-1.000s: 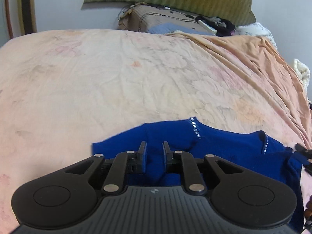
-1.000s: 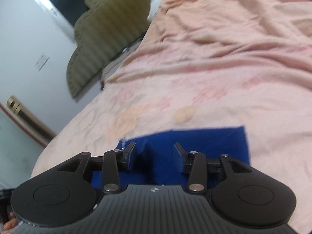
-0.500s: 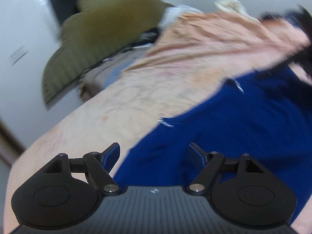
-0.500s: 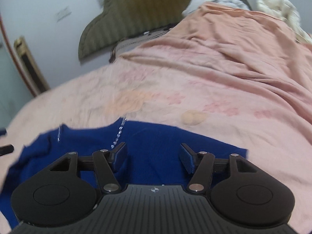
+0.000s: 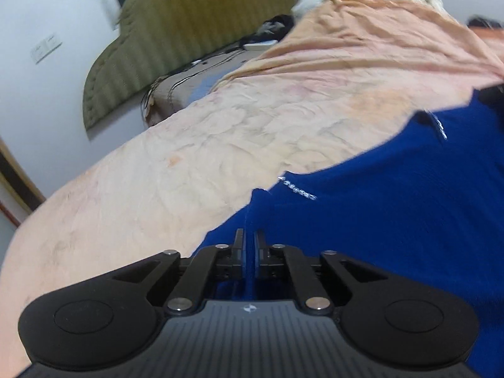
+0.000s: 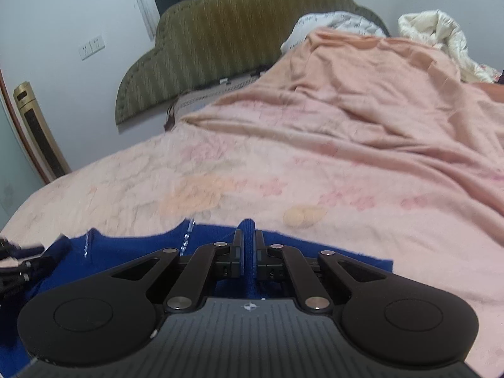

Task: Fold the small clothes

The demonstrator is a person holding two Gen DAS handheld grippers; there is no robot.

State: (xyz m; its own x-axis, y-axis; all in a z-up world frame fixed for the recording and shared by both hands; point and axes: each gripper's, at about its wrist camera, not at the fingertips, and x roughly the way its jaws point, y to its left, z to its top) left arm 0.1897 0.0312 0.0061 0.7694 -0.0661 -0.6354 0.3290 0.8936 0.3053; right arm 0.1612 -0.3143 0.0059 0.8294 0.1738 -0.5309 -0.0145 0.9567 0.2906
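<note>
From the left wrist, the left gripper has its jaws pinched nearly together on a raised ridge of the blue garment, which spreads rightward over the peach bedsheet. From the right wrist, the right gripper is likewise clamped on an upstanding fold of the blue garment, the cloth lying flat to both sides on the bedsheet.

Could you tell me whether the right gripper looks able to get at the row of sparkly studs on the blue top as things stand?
Probably not right away: the right gripper is already shut on a fold of the blue top. The studs lie close beside it with nothing over them, so it would first need to let go.
</note>
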